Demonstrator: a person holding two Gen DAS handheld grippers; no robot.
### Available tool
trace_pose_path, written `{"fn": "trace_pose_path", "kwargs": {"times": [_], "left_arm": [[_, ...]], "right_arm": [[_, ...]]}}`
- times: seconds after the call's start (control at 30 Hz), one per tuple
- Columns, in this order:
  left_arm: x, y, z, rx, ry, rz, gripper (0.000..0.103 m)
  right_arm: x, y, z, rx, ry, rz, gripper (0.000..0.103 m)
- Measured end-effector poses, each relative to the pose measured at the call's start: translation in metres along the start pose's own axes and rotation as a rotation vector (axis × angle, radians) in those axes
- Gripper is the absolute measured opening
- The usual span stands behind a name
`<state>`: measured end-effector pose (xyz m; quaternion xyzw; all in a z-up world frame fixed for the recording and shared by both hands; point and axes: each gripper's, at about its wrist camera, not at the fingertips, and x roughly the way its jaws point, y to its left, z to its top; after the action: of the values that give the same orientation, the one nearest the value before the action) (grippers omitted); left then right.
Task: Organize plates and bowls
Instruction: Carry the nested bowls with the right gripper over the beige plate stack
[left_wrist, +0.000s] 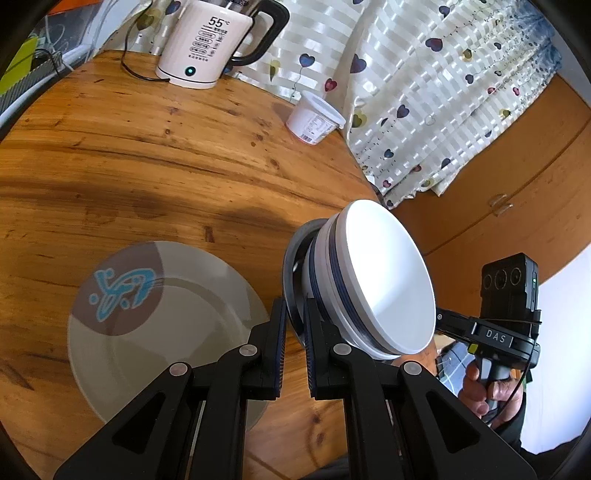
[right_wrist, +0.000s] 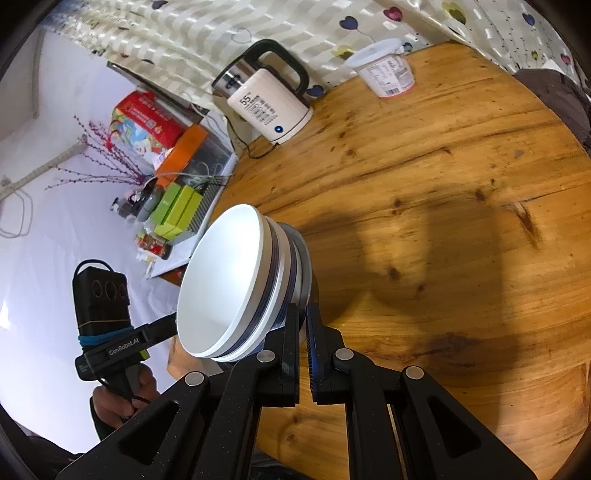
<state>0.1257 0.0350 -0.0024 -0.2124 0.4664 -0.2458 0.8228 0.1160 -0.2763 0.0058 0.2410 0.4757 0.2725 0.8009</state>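
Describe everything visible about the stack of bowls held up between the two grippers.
The stack of bowls is white and glossy, ceramic by the look, with dark blue bands round the outer walls; at least two bowls are nested. It sits on a grey plate and is held above the wooden table. The left hand-held gripper and the right hand-held gripper each clamp the plate's rim on opposite sides.

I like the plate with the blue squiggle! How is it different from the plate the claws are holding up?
The squiggle plate lies flat on the wooden table; the grey plate is lifted off it, pinched at its rim by the left claw and right claw. The squiggle plate is bare on top; the grey plate carries stacked white bowls. The squiggle plate has a blue pattern; the grey plate looks plain. Both are round.
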Motion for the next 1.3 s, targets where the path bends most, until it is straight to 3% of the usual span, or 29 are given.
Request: {"fn": "trace_pose_path", "kwargs": {"times": [1.3], "left_arm": [[-0.055, 0.067, -0.026, -0.131, -0.070, 0.108, 0.008]], "right_arm": [[0.077, 0.051, -0.005, -0.073, 0.154, 0.068, 0.007]]}}
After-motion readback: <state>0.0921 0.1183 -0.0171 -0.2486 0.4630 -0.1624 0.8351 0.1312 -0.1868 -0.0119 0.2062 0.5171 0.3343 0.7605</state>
